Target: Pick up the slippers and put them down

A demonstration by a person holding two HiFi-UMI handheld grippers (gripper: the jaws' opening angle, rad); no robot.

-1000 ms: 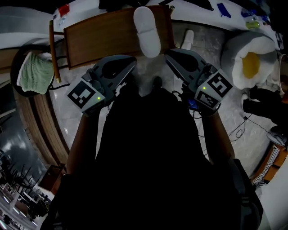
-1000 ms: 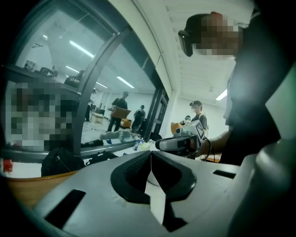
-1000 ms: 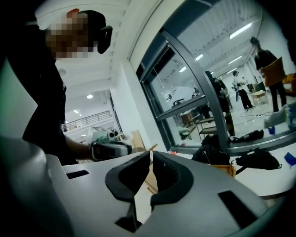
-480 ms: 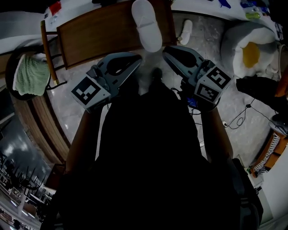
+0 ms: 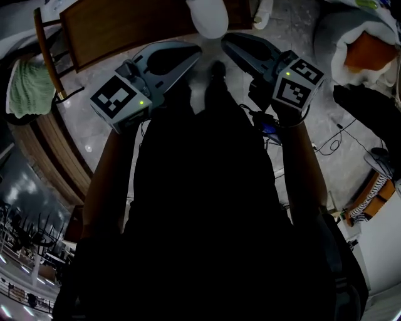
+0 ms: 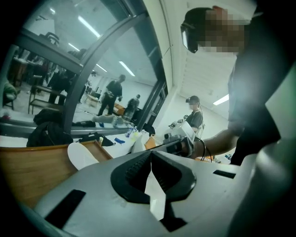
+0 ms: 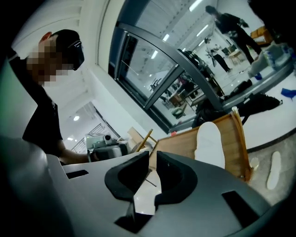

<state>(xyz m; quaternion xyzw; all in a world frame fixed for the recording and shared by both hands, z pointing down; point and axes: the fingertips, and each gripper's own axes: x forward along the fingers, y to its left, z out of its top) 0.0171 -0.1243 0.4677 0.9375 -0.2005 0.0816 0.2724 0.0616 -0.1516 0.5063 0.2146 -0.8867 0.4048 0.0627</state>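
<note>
While both tools point forward side by side, the left hand-held gripper and the right hand-held gripper aim at the white slipper on the wooden chair. Both pairs of jaws are closed, and each gripper view shows nothing between the pads. The slipper lies just beyond the tips and between them, its long axis running straight away from the person. The right tip looks slightly the nearer, so that hand probably has the shorter reach, though its jaws must part first. A second slipper lies on the floor past the chair to the right, well apart from the first. In the head view the top edge cuts off the first slipper's far end, and heel cannot be told from toe. Dark clothing fills the lower half and hides the floor below.
</note>
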